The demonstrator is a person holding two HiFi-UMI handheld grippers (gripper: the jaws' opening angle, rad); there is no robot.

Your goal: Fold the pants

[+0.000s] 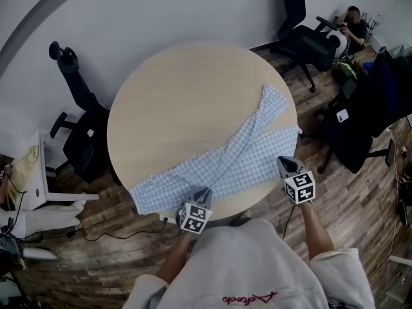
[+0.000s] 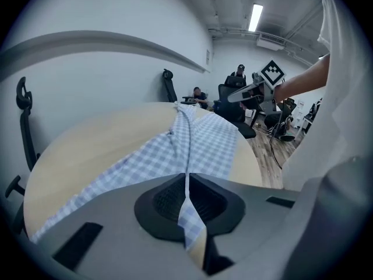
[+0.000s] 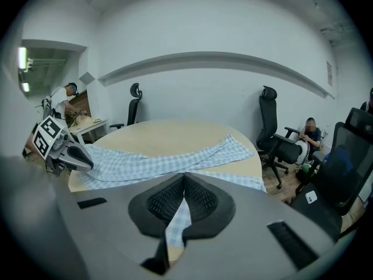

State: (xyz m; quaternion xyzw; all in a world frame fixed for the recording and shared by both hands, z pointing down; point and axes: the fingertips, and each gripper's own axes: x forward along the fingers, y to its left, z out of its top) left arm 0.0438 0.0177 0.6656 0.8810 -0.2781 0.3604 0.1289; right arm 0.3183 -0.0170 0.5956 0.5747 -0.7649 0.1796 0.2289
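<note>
Light blue checked pants lie spread over the near right part of a round wooden table, one leg reaching to the far right, the other toward the near left edge. My left gripper is shut on the pants' near edge; the checked cloth is pinched between its jaws. My right gripper is shut on the pants at the table's right edge, with cloth caught between its jaws. From the left gripper view the pants stretch away across the table toward the right gripper.
Black office chairs stand around the table: one at the left, one at the far right, one at the right. A person sits in the far right corner. A white desk stands at the left. The floor is wood planks.
</note>
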